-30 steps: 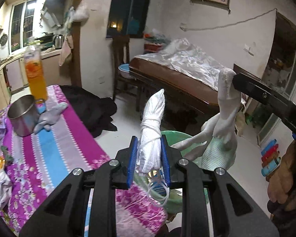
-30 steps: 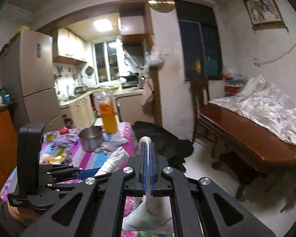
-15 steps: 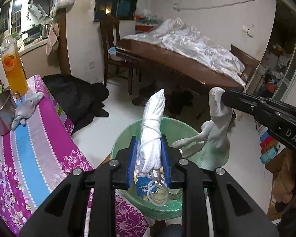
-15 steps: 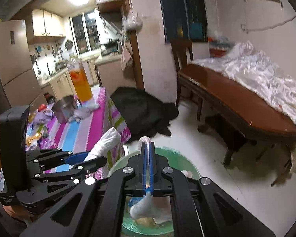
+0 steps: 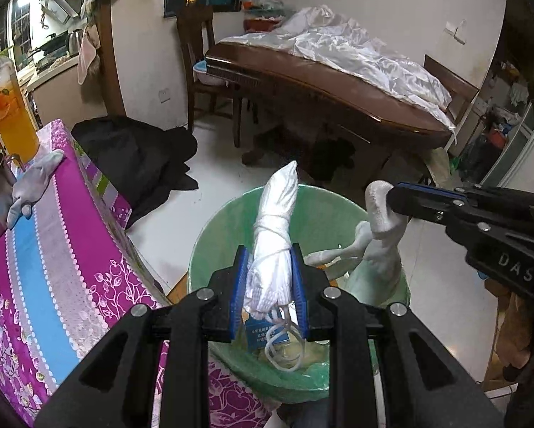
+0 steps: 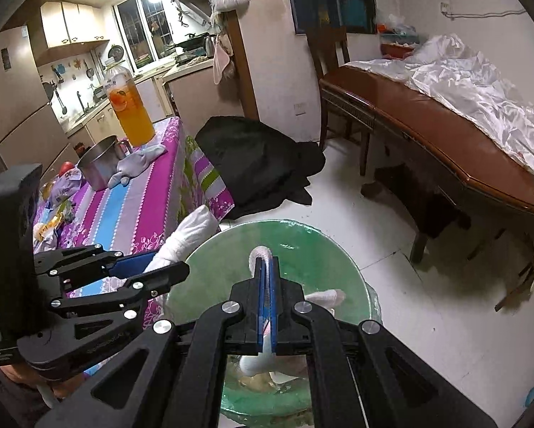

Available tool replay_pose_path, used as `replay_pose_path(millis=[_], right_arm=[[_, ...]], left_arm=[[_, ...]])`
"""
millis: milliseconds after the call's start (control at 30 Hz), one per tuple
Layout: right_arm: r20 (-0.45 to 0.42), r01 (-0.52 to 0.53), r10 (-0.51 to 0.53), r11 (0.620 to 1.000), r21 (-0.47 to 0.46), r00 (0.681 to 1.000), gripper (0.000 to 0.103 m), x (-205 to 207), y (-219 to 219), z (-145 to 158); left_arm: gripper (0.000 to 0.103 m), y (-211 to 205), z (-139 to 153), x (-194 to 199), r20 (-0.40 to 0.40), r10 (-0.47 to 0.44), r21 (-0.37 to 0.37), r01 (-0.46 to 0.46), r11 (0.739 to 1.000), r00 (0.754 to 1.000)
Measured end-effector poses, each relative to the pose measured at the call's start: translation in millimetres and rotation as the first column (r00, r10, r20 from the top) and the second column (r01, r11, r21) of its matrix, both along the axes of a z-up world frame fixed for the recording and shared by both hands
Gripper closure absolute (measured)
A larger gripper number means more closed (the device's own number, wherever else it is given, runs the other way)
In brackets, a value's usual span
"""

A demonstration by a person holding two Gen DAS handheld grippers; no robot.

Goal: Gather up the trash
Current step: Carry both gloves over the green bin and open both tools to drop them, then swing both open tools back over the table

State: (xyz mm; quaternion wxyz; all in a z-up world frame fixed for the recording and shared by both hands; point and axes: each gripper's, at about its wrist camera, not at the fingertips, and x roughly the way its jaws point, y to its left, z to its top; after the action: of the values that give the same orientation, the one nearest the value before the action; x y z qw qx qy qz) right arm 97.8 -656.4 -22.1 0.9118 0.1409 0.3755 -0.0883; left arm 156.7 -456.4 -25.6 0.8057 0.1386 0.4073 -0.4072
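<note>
Rolled white glove bundle (image 5: 272, 249), tied round with its own string, clenched between the blue pads of the left gripper (image 5: 268, 285) and held above the open mouth of the bin (image 5: 210, 235). Second white glove (image 5: 381, 246), limp and knitted, pinched by one fingertip in the tightly closed fingers of the right gripper (image 6: 266, 296), dangling over the same bin beside the bundle. Green bin liner (image 6: 313, 246) thin and glossy, stretched over a round rim; paper scraps and a small blue carton (image 5: 267, 335) already inside.

Likely snags: loose string loops (image 5: 283, 356) hanging under the bundle could catch on a pad at release and drag the bundle back out. Dangling glove fingers sit near the rim and could drape over it rather than drop in. Bin just beside the striped purple cloth of the counter (image 5: 53, 249), so a sideways swing could brush the cloth.
</note>
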Motion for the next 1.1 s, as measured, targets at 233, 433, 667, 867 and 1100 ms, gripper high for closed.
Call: replay_pose_path(millis=[233,433,667,867,1100], right_arm=[[0.01,0.023,-0.023,1.0,0.019,1.0,0.095,-0.2,-2.7,-0.4],[0.034,0.045,-0.046,0.998,0.032,0.998,0.089,-8.0,-8.7,0.1],[0.042,0.041,-0.042,0.999,0.027,0.998,0.087,-11.4,-6.6,-0.4],[0.047,0.043,-0.044,0.999,0.027,0.998,0.082,-12.2,-7.8,-0.4],[0.051,0.035,-0.036,0.999,0.024,0.998,0.077,-11.2,-6.0,2.9]], left_arm=[[0.034,-3.5,-2.6,1.6,0.011,0.017,0.017,-0.017,1.0,1.0],[0.03,-0.4,-2.6,4.2,0.013,0.038,0.018,-0.038,0.999,0.999],[0.03,1.8,-3.1,1.6,0.02,0.035,0.02,-0.036,0.999,0.999],[0.03,8.8,-0.1,0.9,0.024,0.045,0.014,-0.046,0.999,0.999],[0.03,14.1,2.0,2.5,0.025,0.051,0.007,-0.051,0.999,0.998]])
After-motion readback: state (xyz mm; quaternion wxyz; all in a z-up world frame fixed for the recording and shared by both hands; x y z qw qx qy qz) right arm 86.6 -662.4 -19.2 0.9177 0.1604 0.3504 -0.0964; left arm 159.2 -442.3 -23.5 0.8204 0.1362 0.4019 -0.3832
